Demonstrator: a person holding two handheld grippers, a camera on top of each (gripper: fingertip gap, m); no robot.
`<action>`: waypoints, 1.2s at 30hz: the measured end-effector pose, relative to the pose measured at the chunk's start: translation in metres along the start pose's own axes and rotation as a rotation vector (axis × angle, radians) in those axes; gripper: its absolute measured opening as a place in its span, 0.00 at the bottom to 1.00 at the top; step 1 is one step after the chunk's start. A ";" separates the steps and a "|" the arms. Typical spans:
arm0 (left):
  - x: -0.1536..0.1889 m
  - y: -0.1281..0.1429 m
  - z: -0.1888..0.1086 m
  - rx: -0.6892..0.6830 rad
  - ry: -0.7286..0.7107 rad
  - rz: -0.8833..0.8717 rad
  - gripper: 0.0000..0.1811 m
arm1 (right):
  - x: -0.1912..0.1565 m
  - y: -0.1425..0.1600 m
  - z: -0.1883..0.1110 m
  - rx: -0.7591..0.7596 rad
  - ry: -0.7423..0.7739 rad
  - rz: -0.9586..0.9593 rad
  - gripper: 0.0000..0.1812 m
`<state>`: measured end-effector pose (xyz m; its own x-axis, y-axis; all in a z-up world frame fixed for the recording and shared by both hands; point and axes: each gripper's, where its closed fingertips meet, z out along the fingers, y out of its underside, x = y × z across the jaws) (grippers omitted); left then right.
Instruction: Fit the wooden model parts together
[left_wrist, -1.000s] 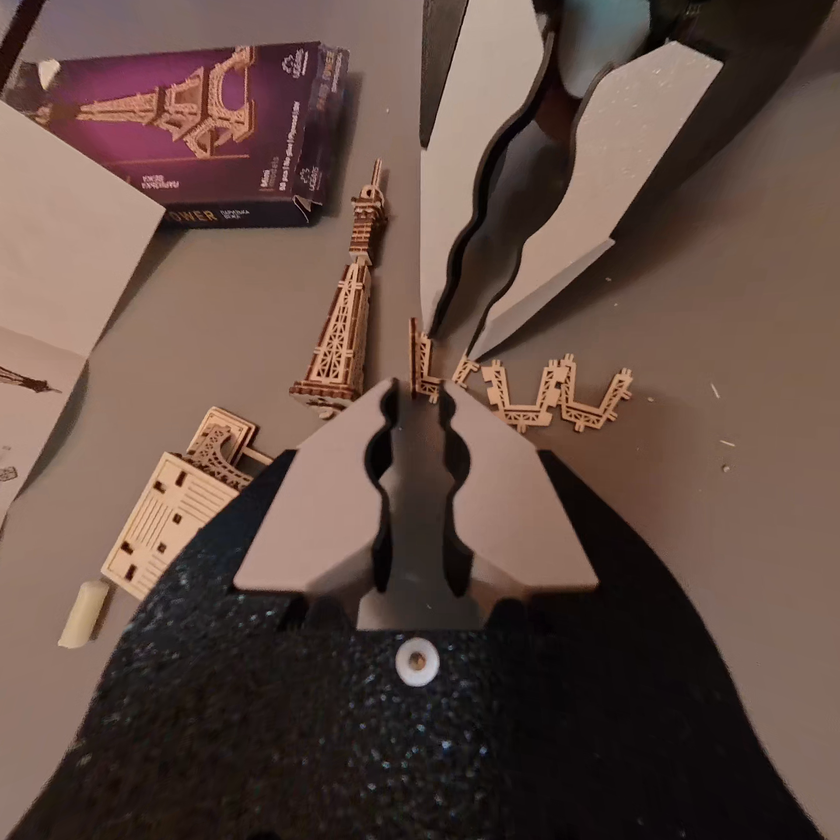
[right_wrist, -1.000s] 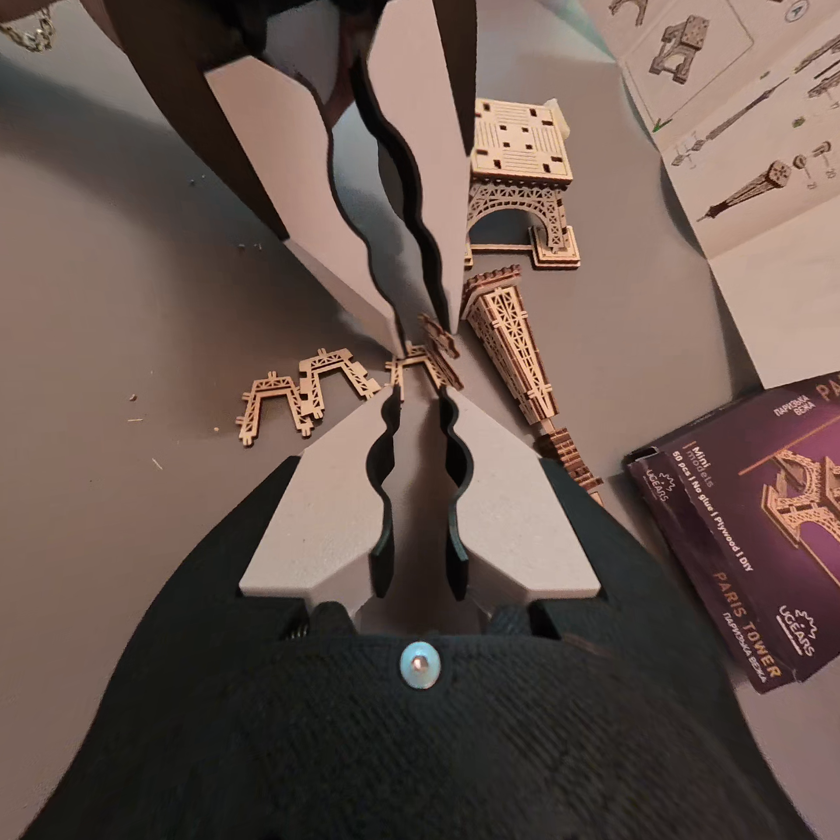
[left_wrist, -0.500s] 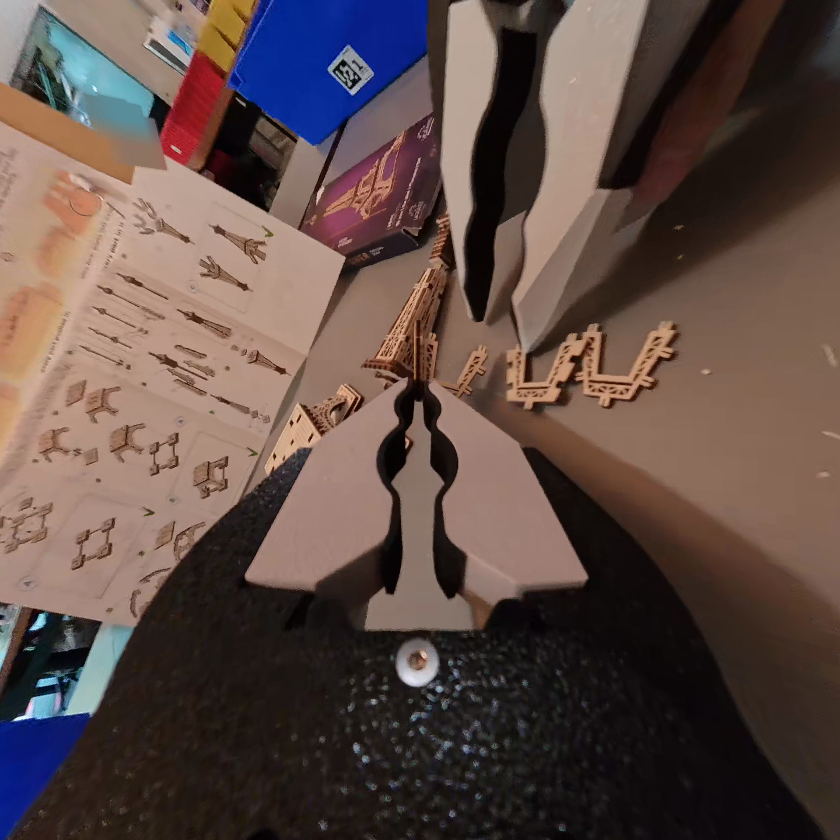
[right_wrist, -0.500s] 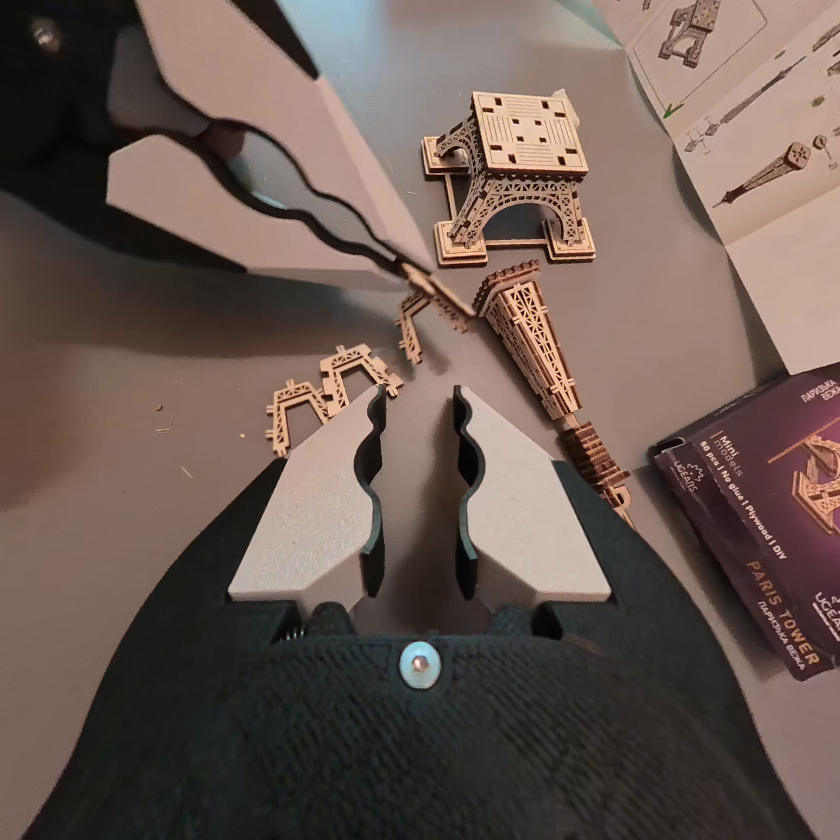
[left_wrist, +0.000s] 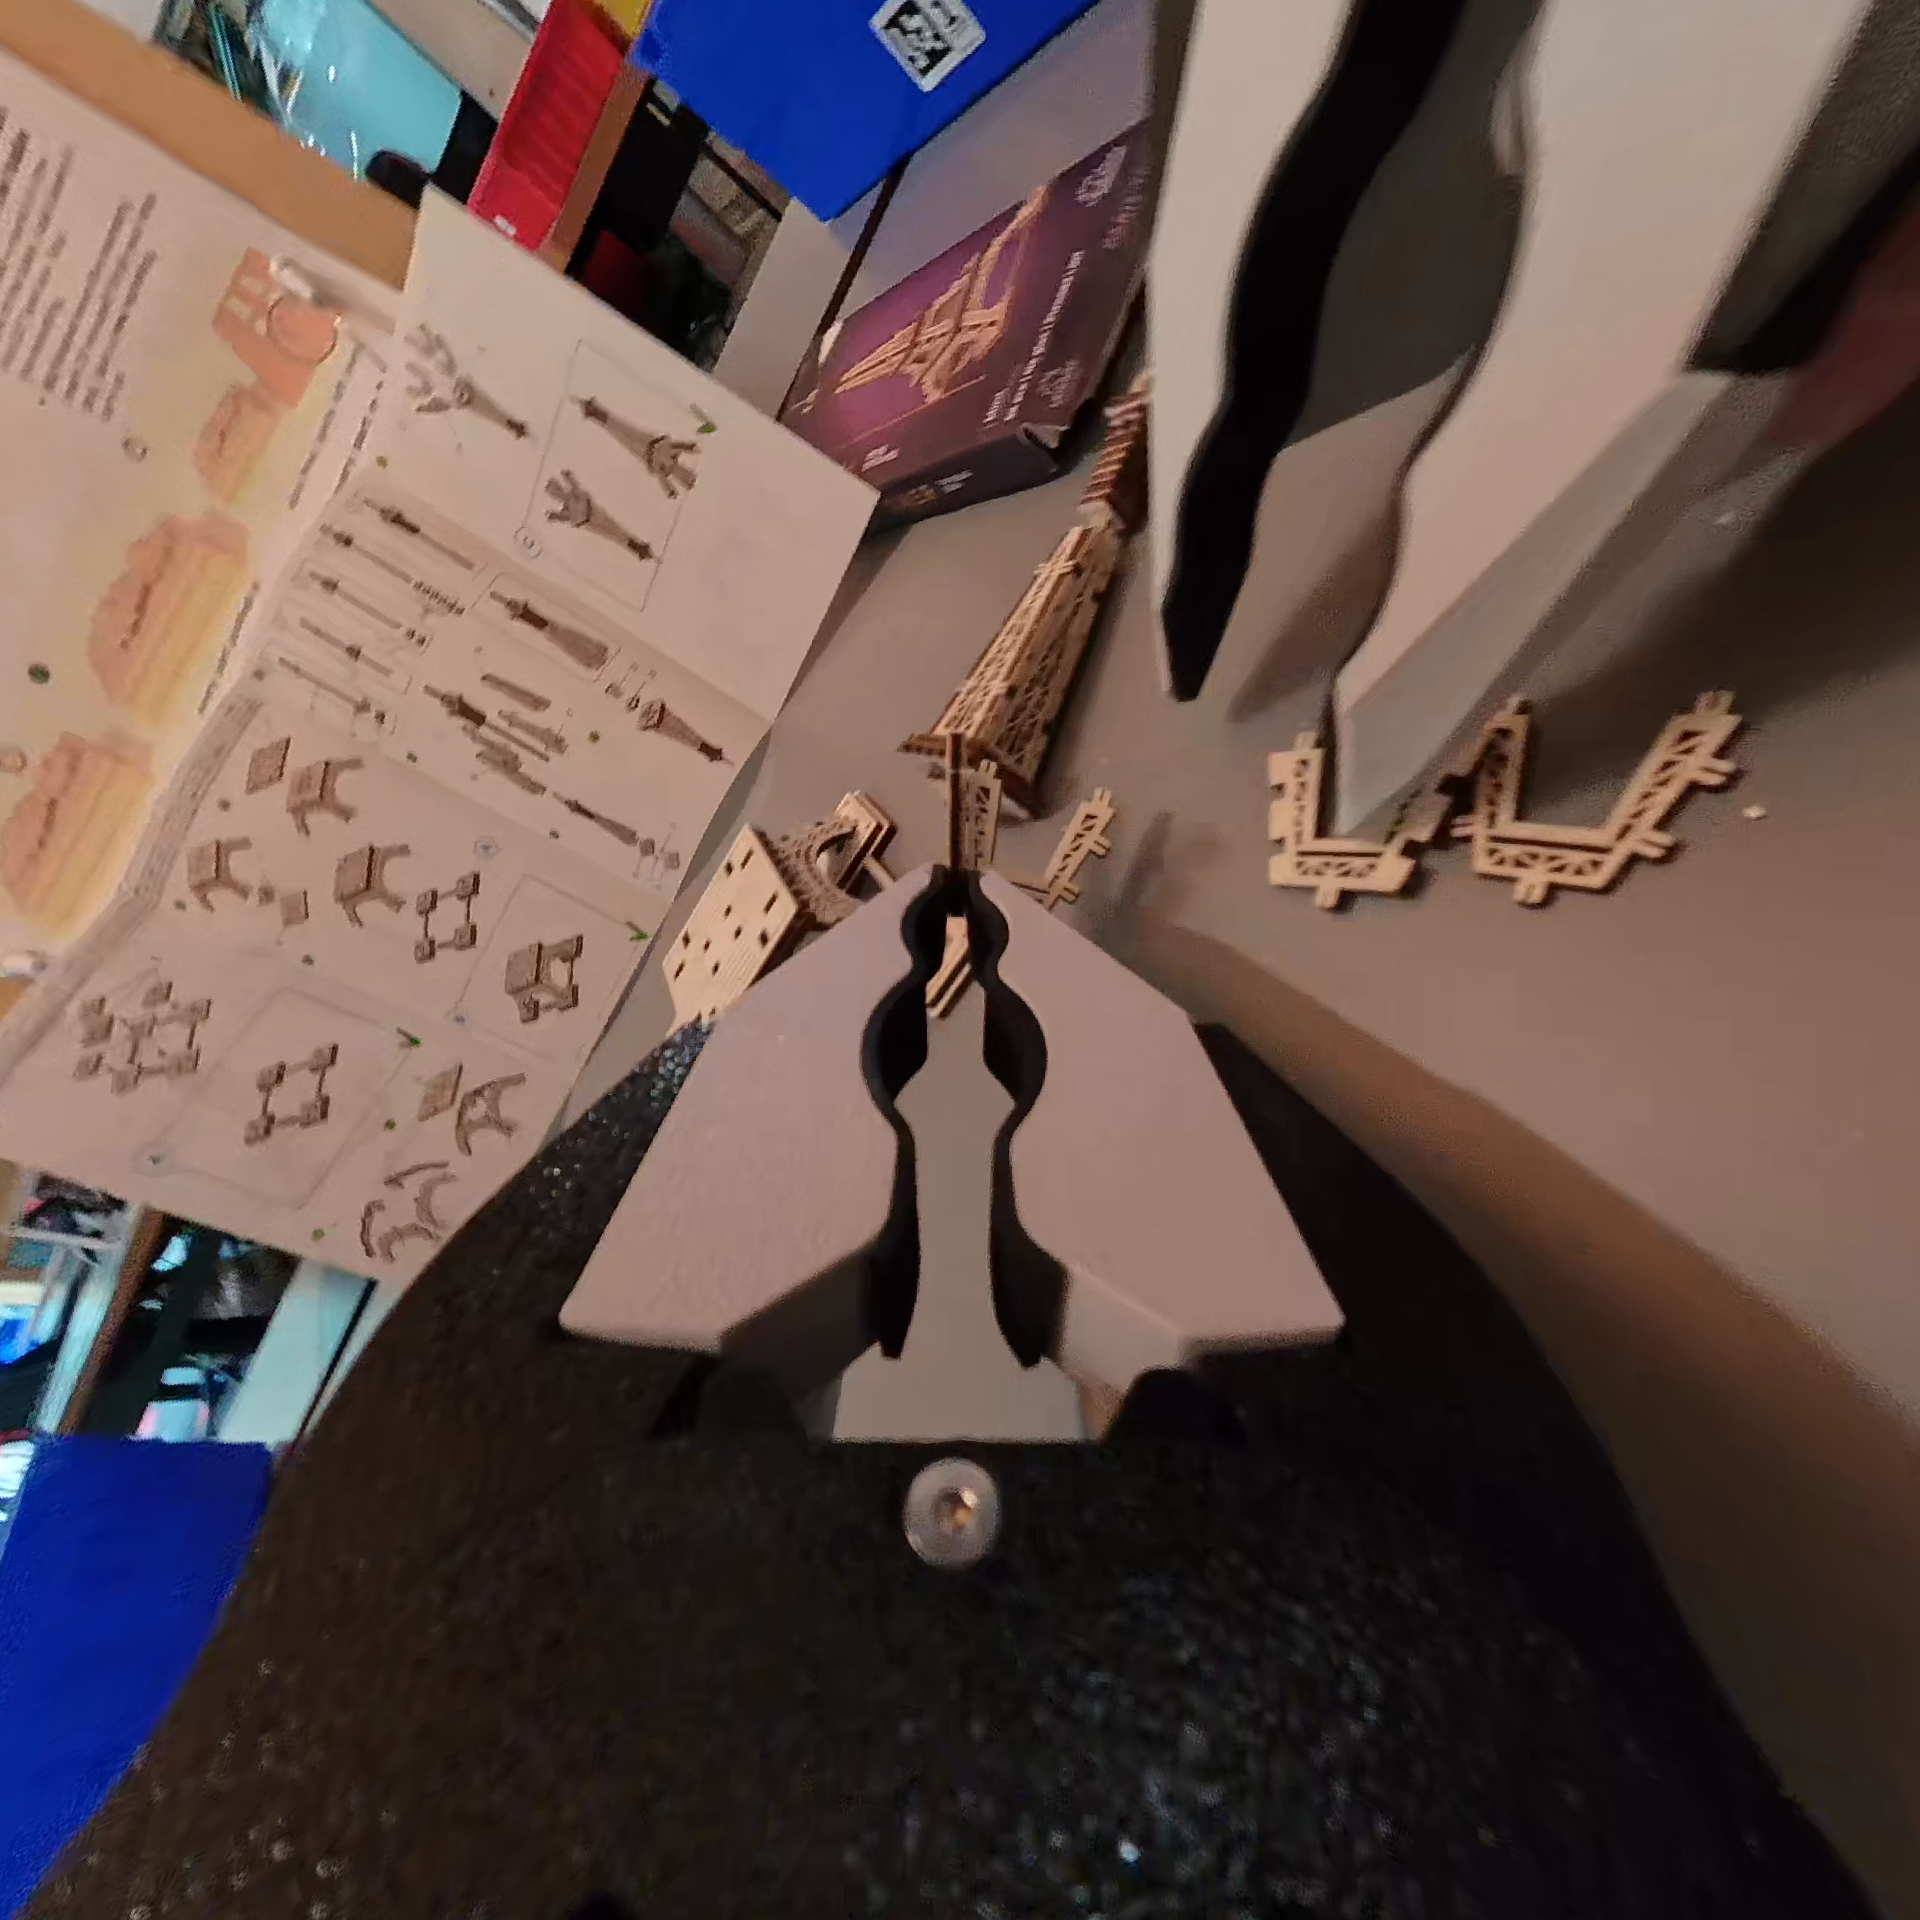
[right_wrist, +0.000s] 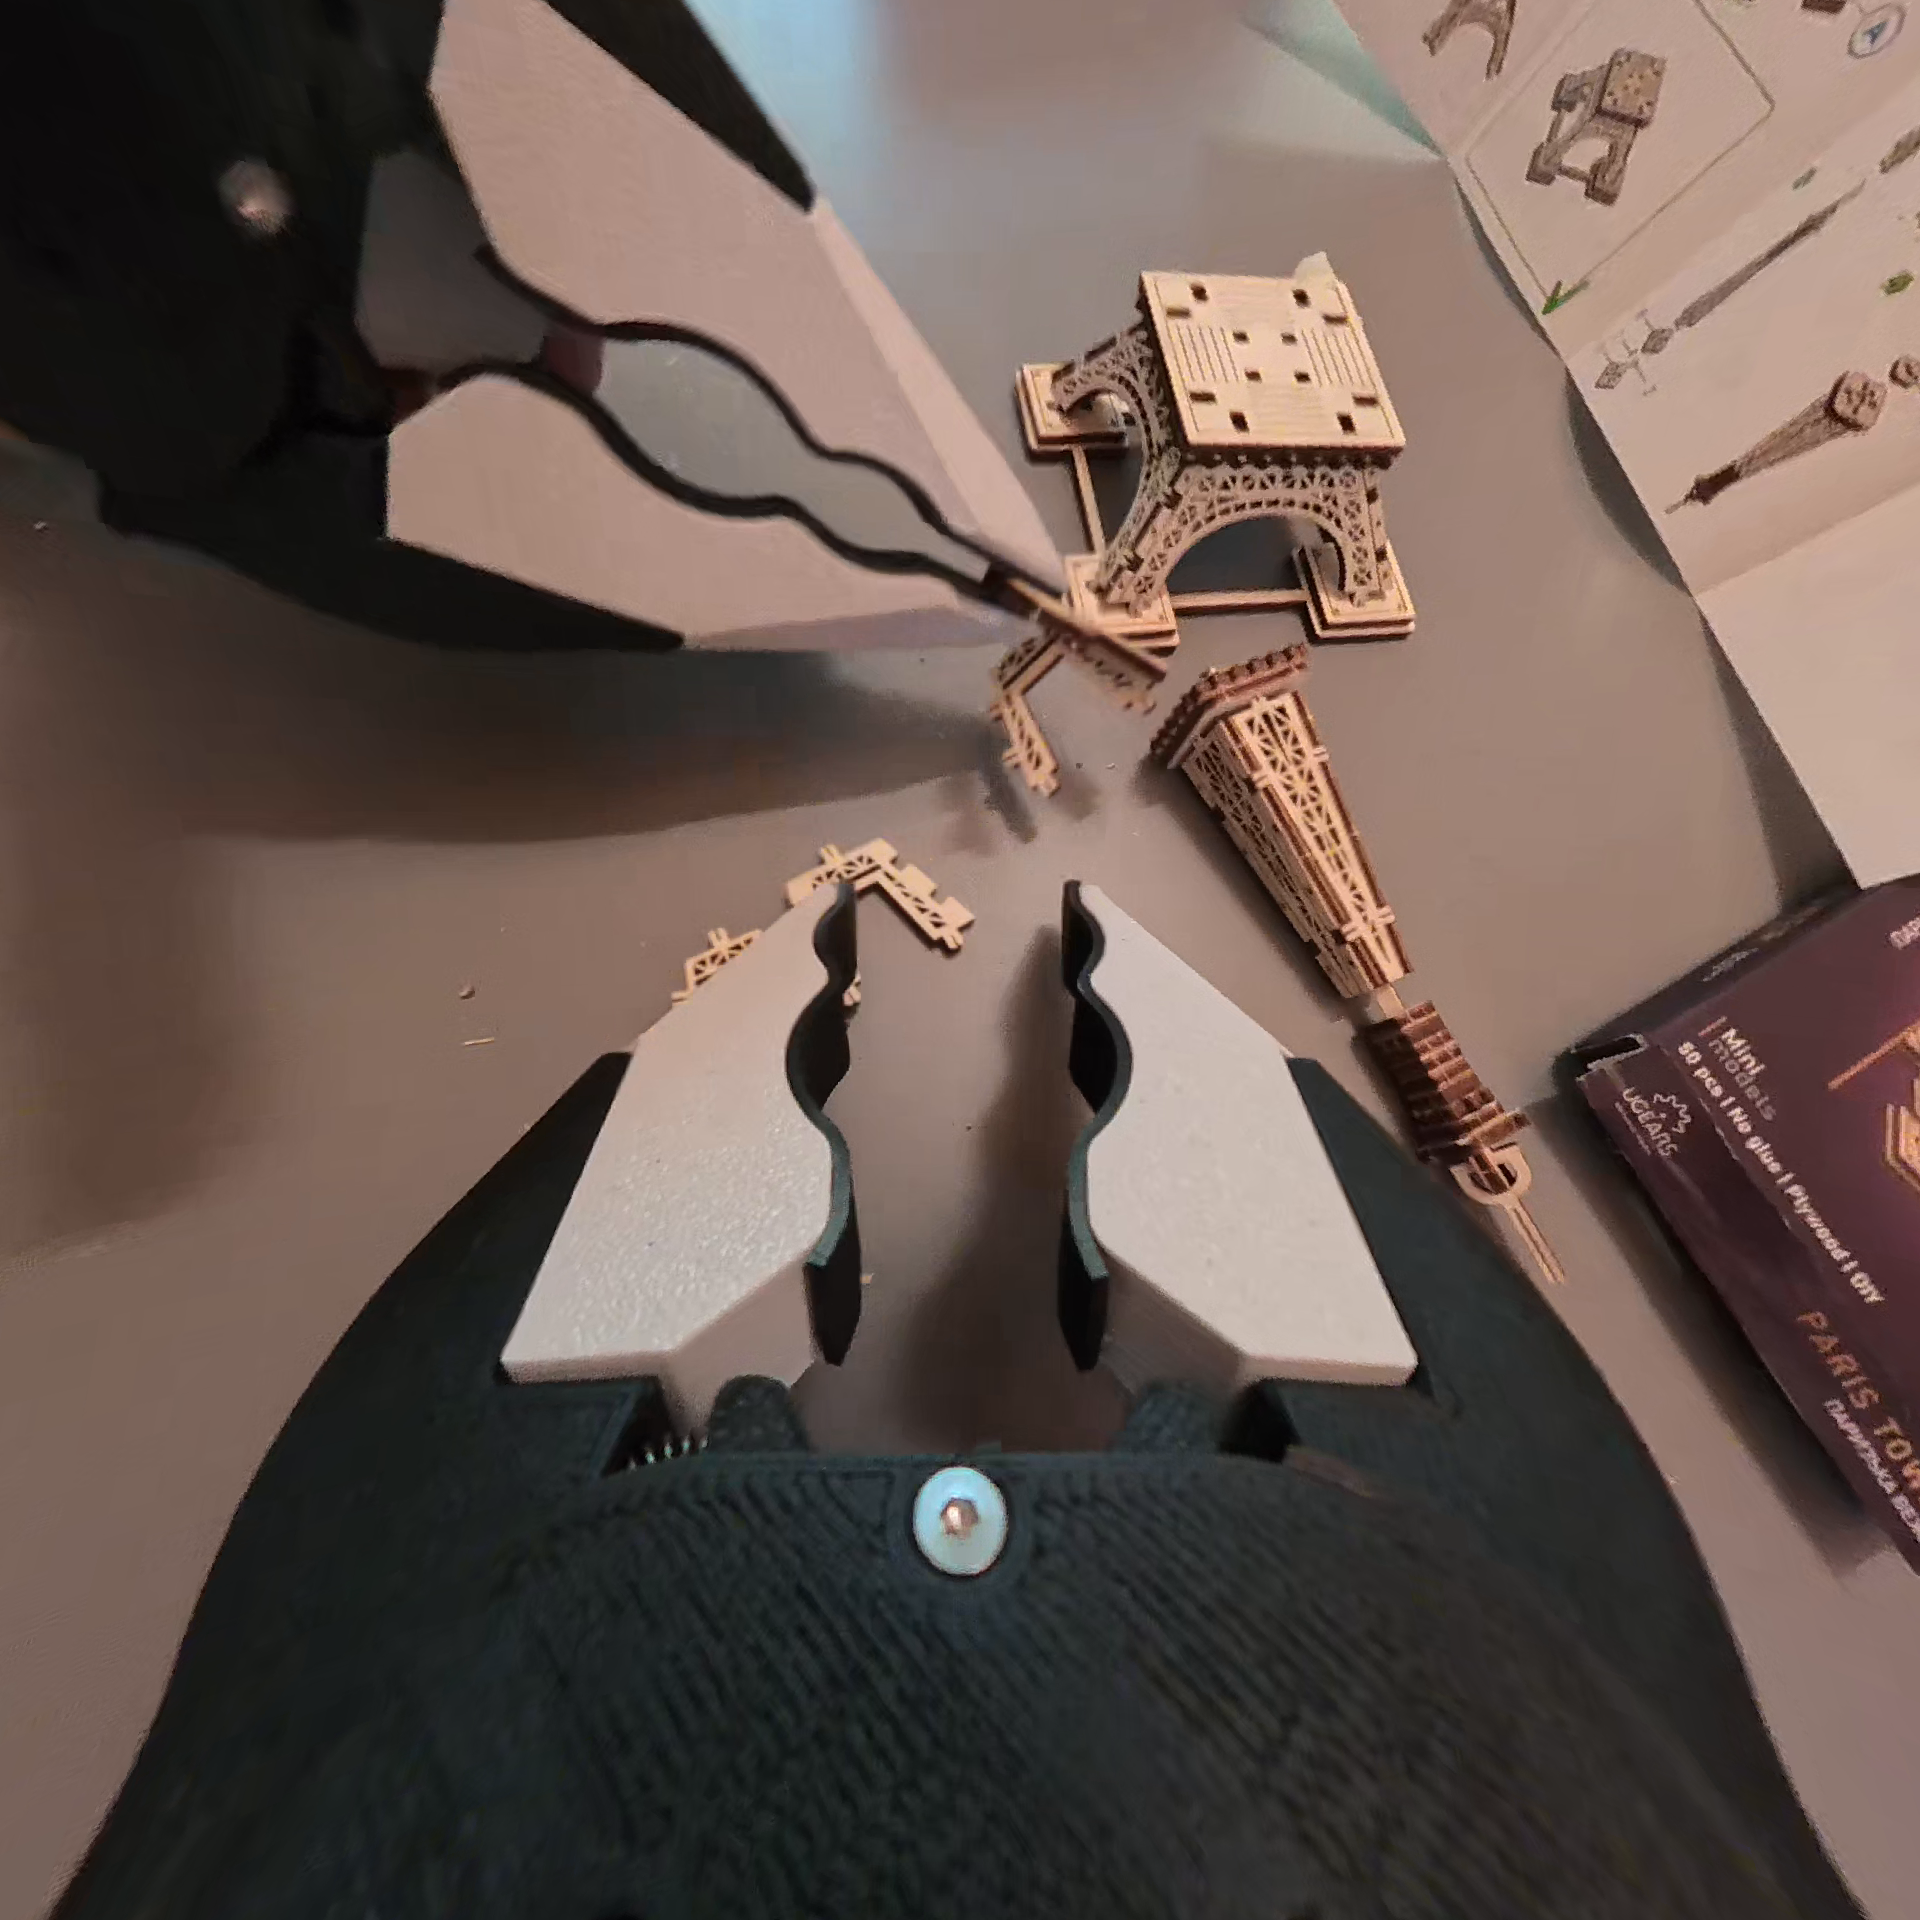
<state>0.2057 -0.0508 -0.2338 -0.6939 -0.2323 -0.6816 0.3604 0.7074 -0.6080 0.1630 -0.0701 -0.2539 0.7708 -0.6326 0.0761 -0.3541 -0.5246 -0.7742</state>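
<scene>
The left gripper (left_wrist: 954, 883) is pinching a thin lattice piece (right_wrist: 1081, 649) at its very tips, jaws all but closed on it, and carrying it clear of the table (right_wrist: 312, 883). The right gripper (right_wrist: 961, 914) is hanging wide apart with nothing in it, its left finger sitting over two more lattice pieces (left_wrist: 1496, 821) lying flat, one half hidden under that finger.

Further out, the arched base (right_wrist: 1236, 457) is standing assembled at the far side, and the tapered spire (right_wrist: 1309, 831) is lying on its side just right of the held piece, also built. So I'm judging the big sections done; what's remaining looks like joining the small lattice pieces, then stacking spire onto base.

At the right, a purple box (right_wrist: 1766, 1164) is lying with a tower picture and printed writing on it. Beyond it the instruction sheet (left_wrist: 436, 748) is spreading out, diagrams showing, with blue bins (left_wrist: 831, 94) behind carrying a square code sticker.
</scene>
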 end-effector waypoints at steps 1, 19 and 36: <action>-0.004 0.003 -0.002 0.001 -0.003 -0.033 0.00 | 0.002 -0.001 -0.002 0.000 0.018 -0.015 0.21; -0.018 0.026 -0.011 -0.037 0.015 -0.126 0.00 | -0.009 -0.011 0.025 -0.076 0.024 0.093 0.15; -0.015 0.025 -0.016 0.012 0.043 -0.121 0.00 | -0.006 -0.004 0.012 -0.061 0.074 -0.036 0.22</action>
<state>0.2151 -0.0189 -0.2325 -0.7588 -0.2860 -0.5852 0.2797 0.6683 -0.6893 0.1660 -0.0574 -0.2588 0.7433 -0.6517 0.1512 -0.3599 -0.5800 -0.7308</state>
